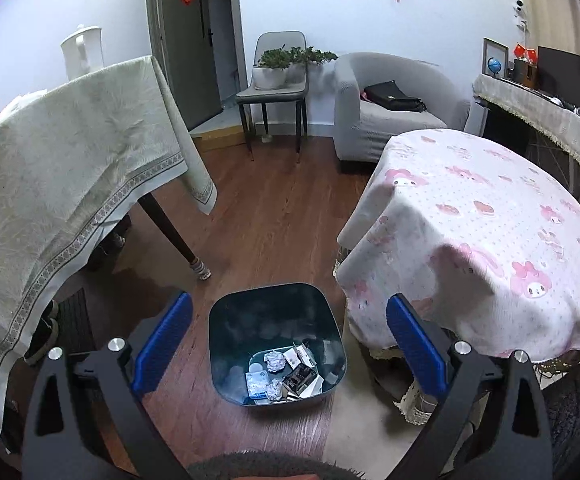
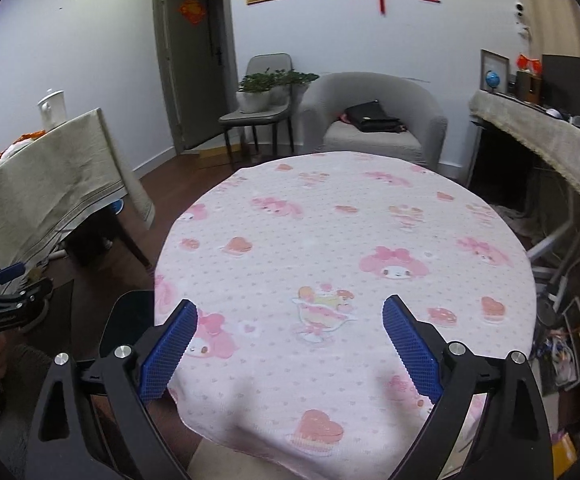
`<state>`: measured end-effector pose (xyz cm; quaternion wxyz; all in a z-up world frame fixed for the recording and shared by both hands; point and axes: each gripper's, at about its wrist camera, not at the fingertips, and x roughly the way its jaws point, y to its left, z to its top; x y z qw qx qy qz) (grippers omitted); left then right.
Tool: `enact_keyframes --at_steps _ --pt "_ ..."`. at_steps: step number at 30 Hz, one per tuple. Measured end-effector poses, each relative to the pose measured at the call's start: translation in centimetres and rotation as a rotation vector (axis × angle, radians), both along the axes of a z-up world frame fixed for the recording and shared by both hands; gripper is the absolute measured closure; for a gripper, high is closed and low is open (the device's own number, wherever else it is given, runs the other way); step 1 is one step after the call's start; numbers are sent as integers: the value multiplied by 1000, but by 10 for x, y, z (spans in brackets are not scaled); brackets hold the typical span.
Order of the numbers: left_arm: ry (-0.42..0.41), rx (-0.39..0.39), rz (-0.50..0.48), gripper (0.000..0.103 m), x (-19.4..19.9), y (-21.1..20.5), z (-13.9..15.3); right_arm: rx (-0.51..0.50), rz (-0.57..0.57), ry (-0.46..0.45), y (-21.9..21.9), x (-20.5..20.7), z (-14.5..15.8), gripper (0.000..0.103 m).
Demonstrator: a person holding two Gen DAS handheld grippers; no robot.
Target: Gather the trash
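Left gripper [image 1: 287, 344] hung with jaws spread and empty directly above the bin [image 1: 225, 320], presumably positioned for dropping trash in. The bin stood on the floor just left of the pink-clothed table [image 2: 330, 240] and held two foil balls [image 1: 272, 361], plus several cards and wrappers. Right gripper [image 2: 290, 346] hung over that table, also spread wide, holding nothing.

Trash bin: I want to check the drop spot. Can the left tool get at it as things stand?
Probably yes: the left tool is open above the uncovered trash bin on the floor, with nothing between them.
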<state>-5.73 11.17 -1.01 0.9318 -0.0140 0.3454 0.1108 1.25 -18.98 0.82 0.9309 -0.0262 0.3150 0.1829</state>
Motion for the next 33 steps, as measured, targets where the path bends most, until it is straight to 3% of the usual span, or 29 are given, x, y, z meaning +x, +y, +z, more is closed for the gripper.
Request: enact_keyframes --at_steps 16,33 --pt "65 -53 19 4 7 7 -9 -25 -1 19 5 1 -2 6" --pt "68 -65 22 4 7 7 -9 -35 -1 21 7 2 -4 5"
